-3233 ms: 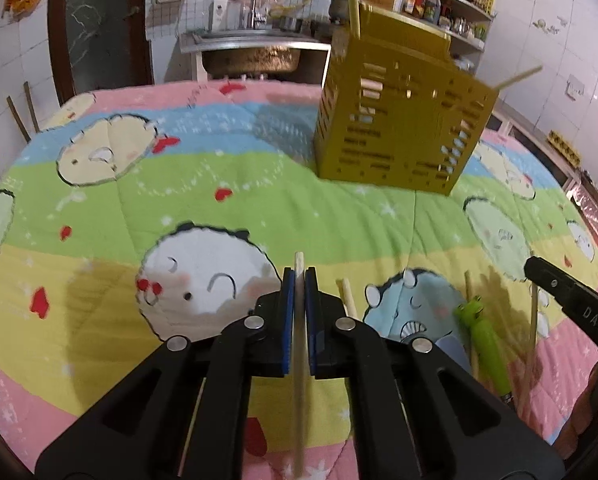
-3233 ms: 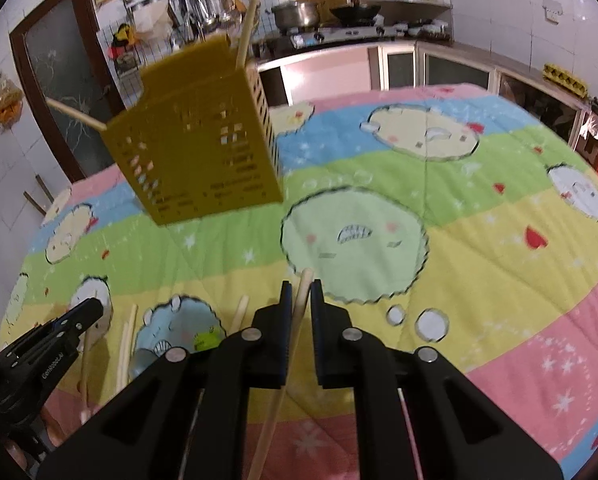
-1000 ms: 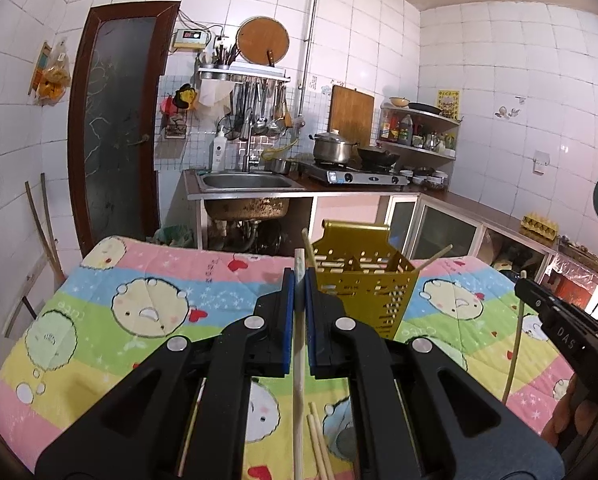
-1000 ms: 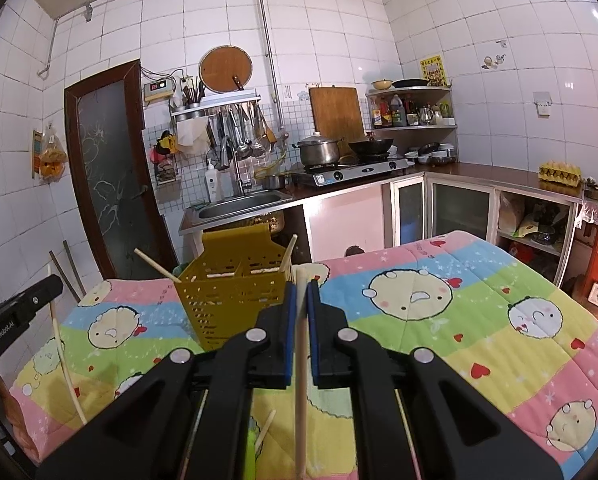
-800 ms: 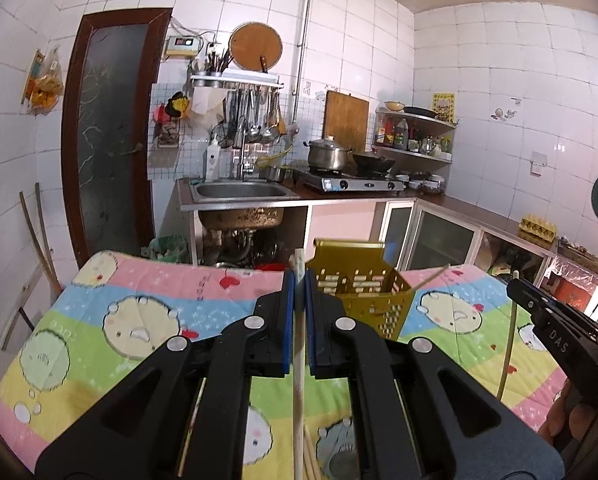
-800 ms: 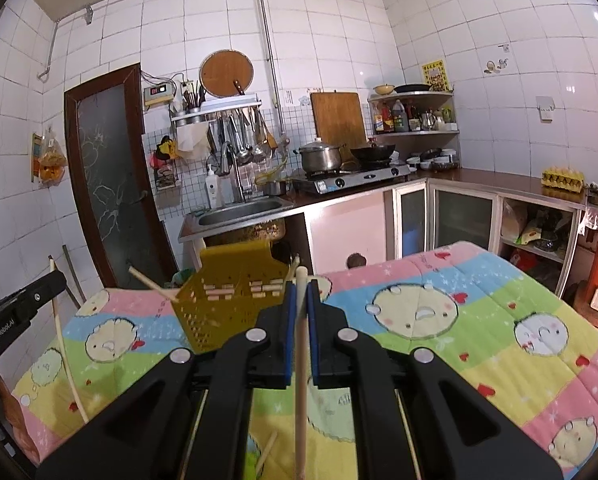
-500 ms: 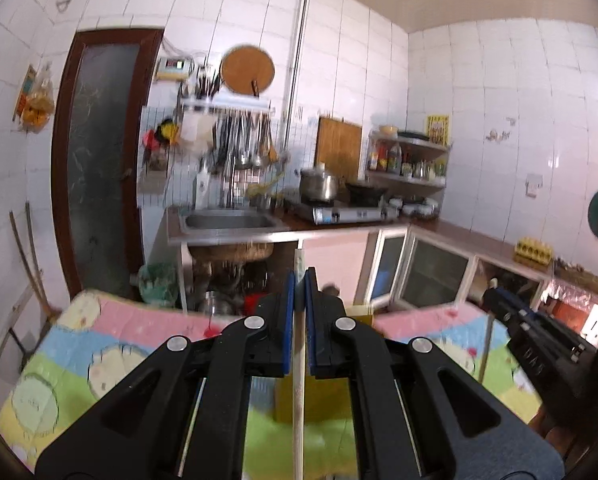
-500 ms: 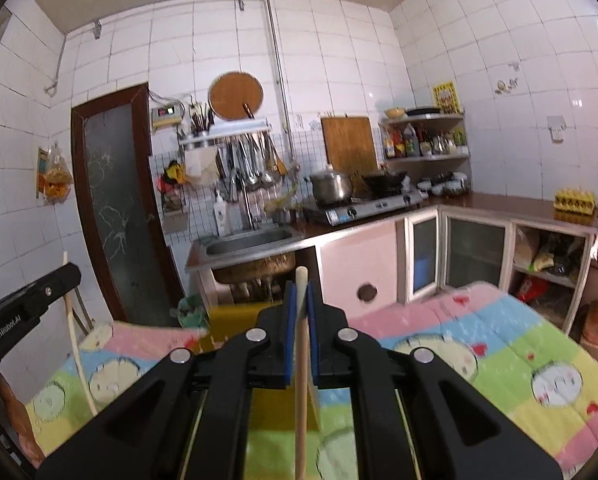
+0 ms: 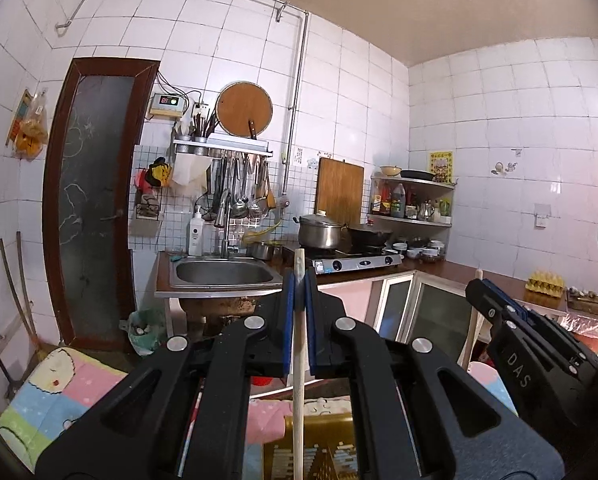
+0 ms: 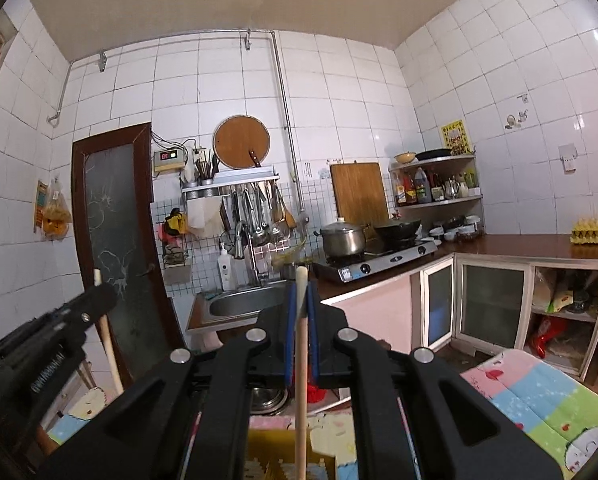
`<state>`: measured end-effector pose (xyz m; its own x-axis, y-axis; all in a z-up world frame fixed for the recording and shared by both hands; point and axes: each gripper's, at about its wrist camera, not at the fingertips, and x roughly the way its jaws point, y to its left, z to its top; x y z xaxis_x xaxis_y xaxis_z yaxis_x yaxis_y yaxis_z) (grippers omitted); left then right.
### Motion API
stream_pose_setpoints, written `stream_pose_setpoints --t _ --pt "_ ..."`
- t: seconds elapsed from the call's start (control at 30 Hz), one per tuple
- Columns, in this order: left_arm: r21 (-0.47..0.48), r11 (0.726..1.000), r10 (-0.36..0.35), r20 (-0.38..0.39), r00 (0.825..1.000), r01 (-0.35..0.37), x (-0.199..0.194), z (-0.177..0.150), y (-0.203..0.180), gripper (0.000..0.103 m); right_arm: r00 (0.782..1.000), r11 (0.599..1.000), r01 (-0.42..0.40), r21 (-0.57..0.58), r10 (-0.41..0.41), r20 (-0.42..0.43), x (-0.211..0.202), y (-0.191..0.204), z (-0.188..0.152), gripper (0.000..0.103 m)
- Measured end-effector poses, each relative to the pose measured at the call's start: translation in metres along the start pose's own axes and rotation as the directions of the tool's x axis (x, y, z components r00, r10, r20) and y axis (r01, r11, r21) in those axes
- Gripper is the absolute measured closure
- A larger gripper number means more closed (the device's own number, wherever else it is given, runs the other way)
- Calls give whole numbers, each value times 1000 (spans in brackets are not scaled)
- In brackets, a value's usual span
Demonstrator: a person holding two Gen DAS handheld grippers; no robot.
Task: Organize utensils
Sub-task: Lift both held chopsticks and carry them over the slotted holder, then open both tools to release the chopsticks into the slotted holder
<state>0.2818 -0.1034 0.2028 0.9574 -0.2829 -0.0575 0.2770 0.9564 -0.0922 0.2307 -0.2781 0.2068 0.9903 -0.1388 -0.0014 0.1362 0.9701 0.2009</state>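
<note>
My left gripper (image 9: 298,280) is shut on a pale wooden chopstick (image 9: 297,364) held upright. Its lower end hangs over the yellow slotted utensil basket (image 9: 311,450) at the bottom edge of the left wrist view. My right gripper (image 10: 301,290) is shut on another upright wooden chopstick (image 10: 301,376), also over the yellow basket (image 10: 271,456). The right gripper shows in the left wrist view (image 9: 485,294) with its chopstick (image 9: 470,332). The left gripper shows in the right wrist view (image 10: 103,294) with its chopstick (image 10: 109,340). Both grippers are raised high above the table.
The colourful cartoon quilt (image 9: 39,400) covers the table; it also shows in the right wrist view (image 10: 539,392). Behind are a steel sink (image 9: 223,274), a stove with a pot (image 9: 321,234), glass cabinets (image 10: 491,312) and a dark door (image 9: 91,208).
Both grippers have risen and tilted up with their chopsticks. The table and basket have dropped to the bottom edge of both views, and the basket now lies right under the chopsticks.
</note>
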Motion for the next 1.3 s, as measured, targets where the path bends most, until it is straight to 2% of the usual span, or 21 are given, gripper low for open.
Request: stream_pose_setpoints --t 0.27,0.43,0.67,0.93,1.03,1.07,1.1,1.13,1.17,1.3 --pt "8 1000 11 29 1000 -11 34 -11 -1 99 998 1000 22 -23 -20 58 28 2 -13 97" --pt "31 999 21 23 1000 -22 48 -30 -4 99 997 998 45 -53 -42 58 41 6 -31 97" --pt "79 997 29 -20 999 -28 56 -51 -5 99 998 995 57 -80 -57 4 52 1 -52 97" --pt "70 996 67 -145 987 -58 48 -54 11 97 989 992 61 -113 -75 -124 47 -3 -59 96" --pt "60 995 84 -183 980 -74 34 -51 22 77 980 991 69 -116 -89 -179 37 -7 -59 96" --pt "59 995 90 -184 979 -80 26 -50 26 67 977 990 73 -120 -95 -189 31 -9 -59 94" --pt "59 994 96 -185 978 -87 19 -49 29 52 976 990 73 -121 -96 -196 27 -9 -59 82" --pt "62 993 108 -188 976 -98 9 -48 32 45 975 990 72 -121 -95 -202 19 -11 -58 70" --pt "65 993 113 -192 975 -102 2 -48 35 35 975 990 73 -119 -96 -203 13 -12 -59 48" --pt "66 992 124 -233 965 -112 -31 -52 48 24 969 990 70 -124 -97 -228 -22 -18 -62 43"
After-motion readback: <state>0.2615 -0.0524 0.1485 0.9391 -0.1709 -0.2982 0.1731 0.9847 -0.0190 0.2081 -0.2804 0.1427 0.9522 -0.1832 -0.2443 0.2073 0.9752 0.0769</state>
